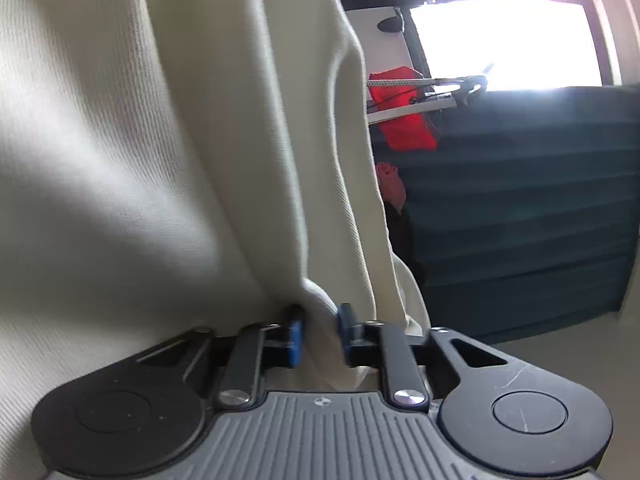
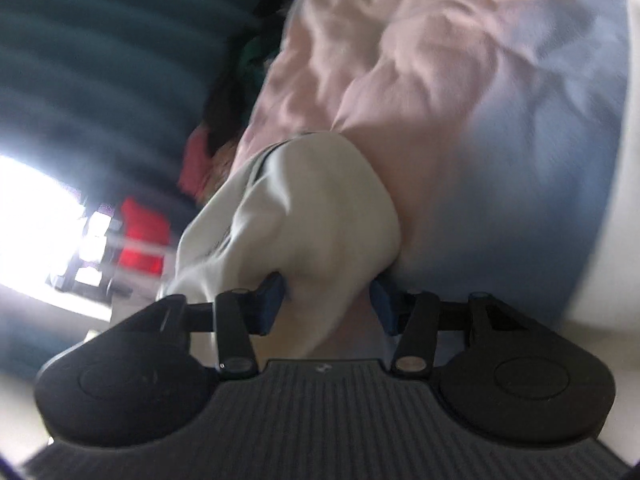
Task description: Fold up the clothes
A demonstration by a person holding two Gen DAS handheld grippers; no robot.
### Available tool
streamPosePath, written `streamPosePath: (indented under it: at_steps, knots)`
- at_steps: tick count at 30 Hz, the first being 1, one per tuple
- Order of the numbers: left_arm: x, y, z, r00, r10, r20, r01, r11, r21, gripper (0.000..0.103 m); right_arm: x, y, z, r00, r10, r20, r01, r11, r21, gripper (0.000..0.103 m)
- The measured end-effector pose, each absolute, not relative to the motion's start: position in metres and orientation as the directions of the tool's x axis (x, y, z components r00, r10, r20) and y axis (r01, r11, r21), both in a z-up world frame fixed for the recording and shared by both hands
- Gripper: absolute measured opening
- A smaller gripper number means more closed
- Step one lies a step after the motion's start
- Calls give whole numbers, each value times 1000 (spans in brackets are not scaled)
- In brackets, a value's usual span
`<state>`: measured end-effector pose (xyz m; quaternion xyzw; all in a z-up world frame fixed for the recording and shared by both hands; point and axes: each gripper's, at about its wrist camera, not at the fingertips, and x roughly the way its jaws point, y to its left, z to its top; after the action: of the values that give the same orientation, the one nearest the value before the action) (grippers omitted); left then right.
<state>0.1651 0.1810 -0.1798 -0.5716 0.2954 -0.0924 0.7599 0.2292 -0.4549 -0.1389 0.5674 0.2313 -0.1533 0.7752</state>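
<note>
A cream ribbed garment [image 1: 168, 152] fills the left and middle of the left wrist view, hanging in long folds. A narrow pinch of its cloth sits between the blue pads of my left gripper [image 1: 321, 326], which is shut on it. In the blurred right wrist view, a thick bunch of the same cream garment [image 2: 312, 216] fills the gap between the pads of my right gripper [image 2: 329, 303], and both pads touch it. The bunch rises over a rumpled pink and pale blue sheet [image 2: 460, 92]. Neither view shows the rest of the garment.
A dark teal ribbed panel [image 1: 520, 208] stands at the right, also seen as the teal panel [image 2: 100, 60] in the right wrist view. A red cloth [image 1: 404, 120] hangs on a rack before a bright window [image 1: 504, 40]. Dark and pink clothes [image 2: 216, 132] lie beside the sheet.
</note>
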Motion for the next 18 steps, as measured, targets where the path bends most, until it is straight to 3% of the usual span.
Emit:
streamPosePath:
  at_steps: [2,6,12,16,18]
  knots:
    - [166,184,-184,812,-481,-331,-202,300,-932,10,243,-465,-123,836,-29,-549,526,331,783,8]
    - [165,184,-184,820,-481,-311,-189,285,-940,8,260,-486,-60,864,-135,-486,490,455,744,7]
    - [157,178,-178,824,-476,-306,-157,327,-932,7,229,-529,49,924,-260,-280,382,610,694,6]
    - [154,174,-177,818,-473,-326,-154,366,-918,7,170,-564,26,899,-342,-273,435,631,643,6]
    - [154,171,-176,813,-472,-341,-154,391,-907,8,142,-581,-18,859,-366,-358,512,598,617,6]
